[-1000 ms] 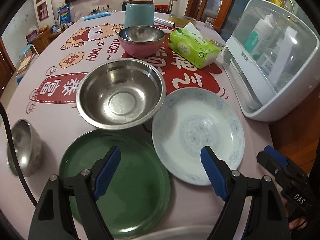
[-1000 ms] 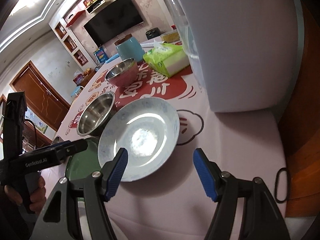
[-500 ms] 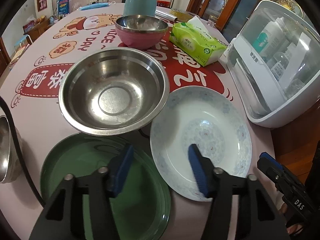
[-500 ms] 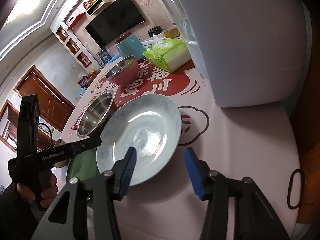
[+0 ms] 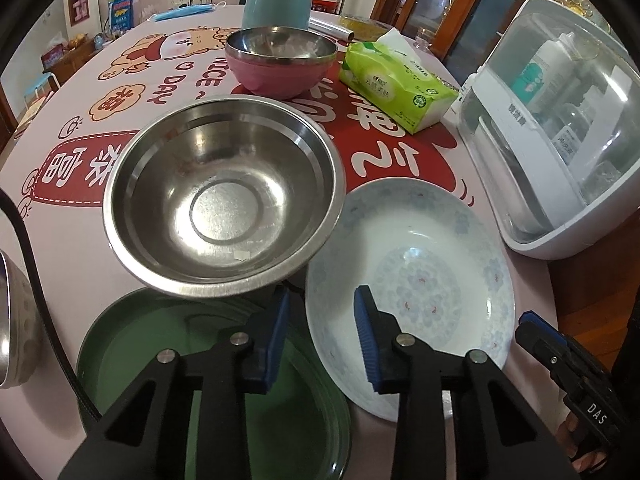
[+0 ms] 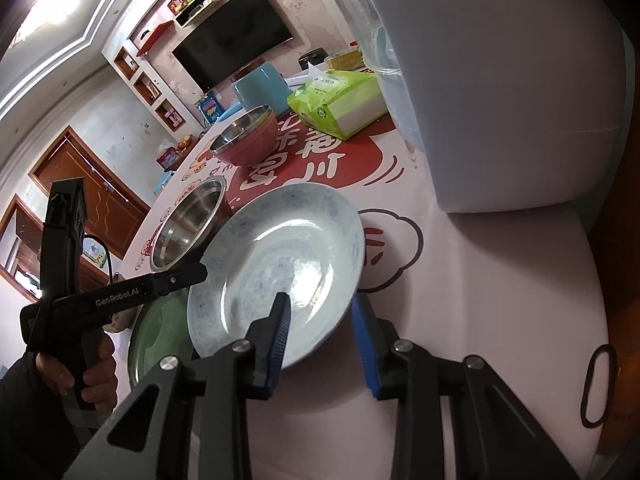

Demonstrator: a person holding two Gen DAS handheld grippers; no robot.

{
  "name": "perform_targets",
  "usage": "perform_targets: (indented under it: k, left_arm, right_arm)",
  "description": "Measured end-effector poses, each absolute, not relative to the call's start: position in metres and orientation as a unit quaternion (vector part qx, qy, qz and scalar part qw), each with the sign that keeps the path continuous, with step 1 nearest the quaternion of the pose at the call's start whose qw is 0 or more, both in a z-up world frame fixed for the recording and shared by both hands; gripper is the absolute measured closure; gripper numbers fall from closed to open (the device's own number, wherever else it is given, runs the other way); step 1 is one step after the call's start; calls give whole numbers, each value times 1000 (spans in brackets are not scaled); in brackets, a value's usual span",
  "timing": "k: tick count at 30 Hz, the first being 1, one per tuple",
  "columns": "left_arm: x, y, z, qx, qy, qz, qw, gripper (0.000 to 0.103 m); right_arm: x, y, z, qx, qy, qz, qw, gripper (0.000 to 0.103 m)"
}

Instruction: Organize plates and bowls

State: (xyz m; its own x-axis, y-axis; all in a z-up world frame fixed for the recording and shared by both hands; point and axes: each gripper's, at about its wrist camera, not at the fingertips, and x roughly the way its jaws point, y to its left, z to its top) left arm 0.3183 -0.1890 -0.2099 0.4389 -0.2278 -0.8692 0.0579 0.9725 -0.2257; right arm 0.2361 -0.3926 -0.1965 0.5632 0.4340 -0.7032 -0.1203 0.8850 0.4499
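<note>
- Closing on the white plate [image 5: 416, 276] from two sides, both grippers have its rim between their blue pads, and neither pair of pads is seen pressing on it yet.
- Left gripper [image 5: 322, 334]: jaws narrow and closing, astride the plate's left rim, one pad over the plate's inside, the other over the gap toward the green plate [image 5: 168, 360].
- Right gripper [image 6: 322, 334]: jaws narrow and closing, astride the plate's near right rim, one pad inside the plate, the other outside over the worktop [image 6: 500, 300].
- White plate: round, so no long axis; it lies flat, open side up, at the near right of the worktop. It is deep, glossy, with a faint pale blue flower pattern and small red specks.
- Green plate: round, dark green, flat, open side up, just left of the white plate at the worktop's near edge.
- Steel bowl [image 5: 222, 200]: large, upright, its near rim overhanging the green plate, its right rim just beside the white plate.
- Pink bowl [image 5: 280, 64]: steel inside, upright, farther back, apart from the steel bowl.
- Another steel bowl [image 5: 12, 320] shows partly at the left edge.
- Green tissue pack [image 5: 396, 84] and a white cabinet [image 5: 560, 128] with a clear lid stand to the right.
- A hand [image 6: 86, 376] holds the left gripper's grip.
</note>
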Motion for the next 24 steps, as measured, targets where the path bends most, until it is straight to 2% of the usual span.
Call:
perform_targets:
  k: [18, 24]
  left_arm:
    - [333, -205, -229, -52, 550, -79, 829, 78]
    - [334, -207, -233, -44, 551, -77, 830, 78]
  right_arm:
    - [250, -399, -216, 194, 460, 161, 851, 86]
    - [255, -405, -224, 228, 467, 178, 836, 86]
